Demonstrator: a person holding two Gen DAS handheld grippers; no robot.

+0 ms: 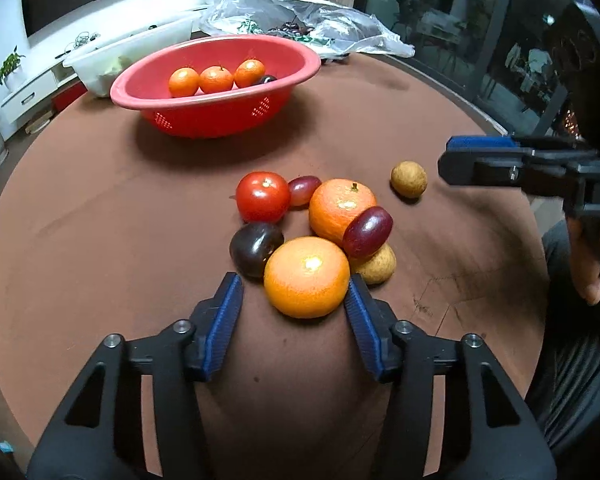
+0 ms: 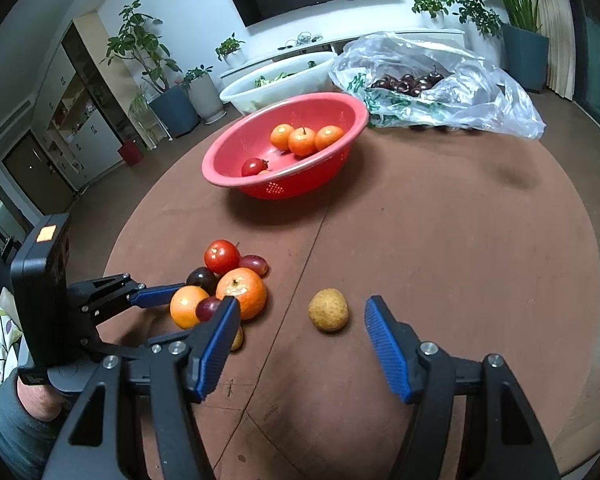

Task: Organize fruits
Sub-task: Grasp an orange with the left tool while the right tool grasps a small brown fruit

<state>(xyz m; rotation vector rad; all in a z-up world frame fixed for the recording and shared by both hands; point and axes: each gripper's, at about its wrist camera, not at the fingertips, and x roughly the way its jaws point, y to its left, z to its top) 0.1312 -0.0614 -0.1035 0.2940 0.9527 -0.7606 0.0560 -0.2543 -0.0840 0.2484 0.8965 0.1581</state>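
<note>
Left gripper (image 1: 294,284): its blue pads stand on either side of the nearest orange (image 1: 306,277) in the fruit cluster on the brown table (image 1: 100,208). The right-hand pad touches the fruit's side; the left-hand pad is clearly apart from it, so the orange is between the jaws but not clamped. It rests on the table — not lifted.

Right gripper (image 2: 300,312): jaws about half spread and holding nothing. The small tan fruit (image 2: 328,309) lies on the table just beyond and between the fingertips, touching neither pad, and apart from the cluster.

Cluster: a second orange (image 1: 340,208) behind the first, a red grape (image 1: 367,233) resting against it, another tan fruit (image 1: 376,266) at the right, a dark plum (image 1: 254,247) at the left, a red tomato (image 1: 263,197) and a further grape (image 1: 304,190) at the back.

The red basket (image 1: 216,120) stands farther back on the table — three small oranges (image 1: 211,79) inside, with a small tomato (image 2: 253,167) seen from the right wrist view. A plastic bag (image 2: 480,92) of dark fruit lies behind it.
</note>
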